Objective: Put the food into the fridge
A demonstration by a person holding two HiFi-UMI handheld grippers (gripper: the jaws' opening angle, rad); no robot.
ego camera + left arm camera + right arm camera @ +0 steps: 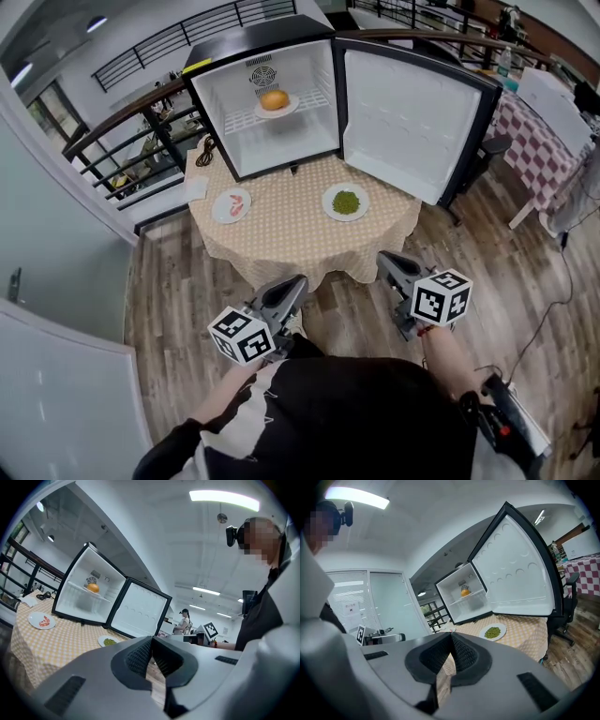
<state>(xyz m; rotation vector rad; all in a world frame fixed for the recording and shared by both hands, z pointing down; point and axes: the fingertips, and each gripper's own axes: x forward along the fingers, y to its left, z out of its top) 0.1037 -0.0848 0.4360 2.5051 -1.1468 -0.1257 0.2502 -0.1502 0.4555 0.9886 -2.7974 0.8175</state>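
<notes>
A small fridge (pixel 234 94) stands open on a round table (pixel 291 234), its door (pixel 403 122) swung right. On its shelf, a plate holds orange food (pixel 274 99) (pixel 93 588) (pixel 465 592). On the table lie a plate of pink food (pixel 232 205) (pixel 41 620) at the left and a plate of green food (pixel 346 202) (pixel 108 641) (pixel 492 632) nearer the door. My left gripper (pixel 298 281) (pixel 152 638) and right gripper (pixel 384 258) (pixel 451 634) hover over the floor short of the table's near edge. Both are shut and hold nothing.
Black cables (pixel 204 150) and a white paper (pixel 197 187) lie at the table's left. An office chair (pixel 492 150) and a checkered table (pixel 539 131) stand to the right. A railing (pixel 122 131) runs behind. In the left gripper view a person (pixel 183 620) stands far off.
</notes>
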